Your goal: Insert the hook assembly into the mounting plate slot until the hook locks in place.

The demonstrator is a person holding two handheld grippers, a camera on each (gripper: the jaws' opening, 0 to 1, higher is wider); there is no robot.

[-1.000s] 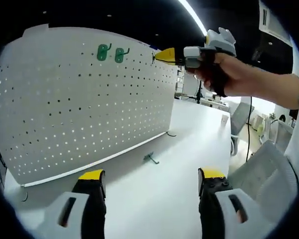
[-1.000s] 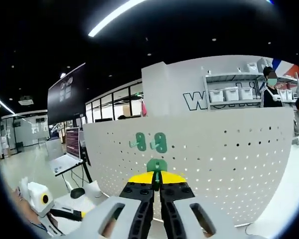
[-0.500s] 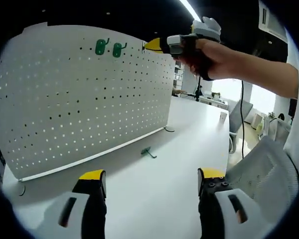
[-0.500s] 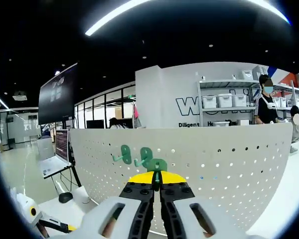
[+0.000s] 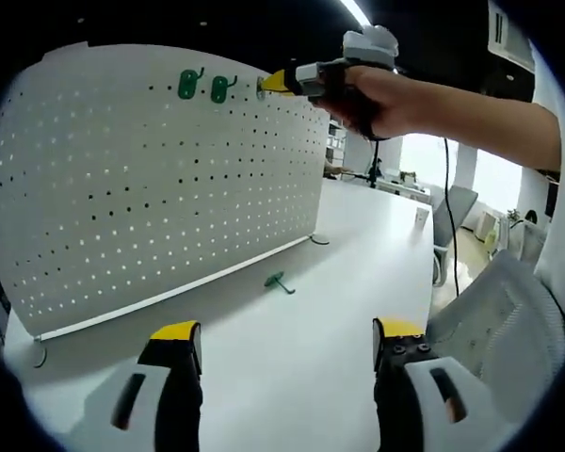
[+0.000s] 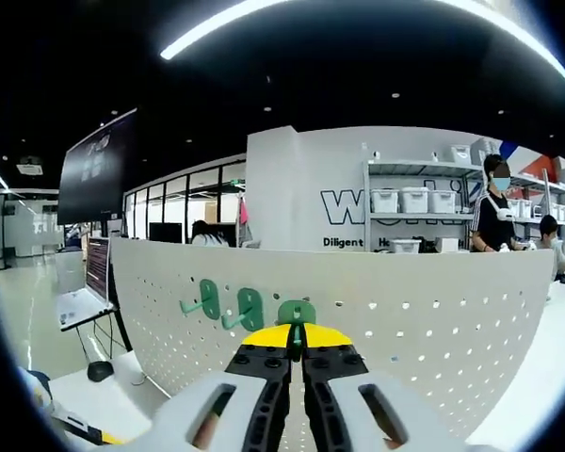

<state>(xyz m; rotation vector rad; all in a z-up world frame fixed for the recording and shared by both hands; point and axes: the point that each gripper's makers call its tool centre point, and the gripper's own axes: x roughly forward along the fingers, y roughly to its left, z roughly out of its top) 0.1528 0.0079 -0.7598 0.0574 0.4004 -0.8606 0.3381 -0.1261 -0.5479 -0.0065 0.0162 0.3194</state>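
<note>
Right gripper [image 6: 298, 350] has risen to the white perforated pegboard's [image 5: 151, 179] top edge, fingers clamped on a small, stiff green plastic hook [image 6: 297, 313]; left gripper's [image 5: 282, 363] fingers apart.

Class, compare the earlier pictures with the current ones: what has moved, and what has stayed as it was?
The right gripper, shut on a green hook, has moved along the top of the pegboard toward the two mounted hooks and now sits right beside them. The left gripper stays open and low over the table. The loose hook remains on the table.
</note>
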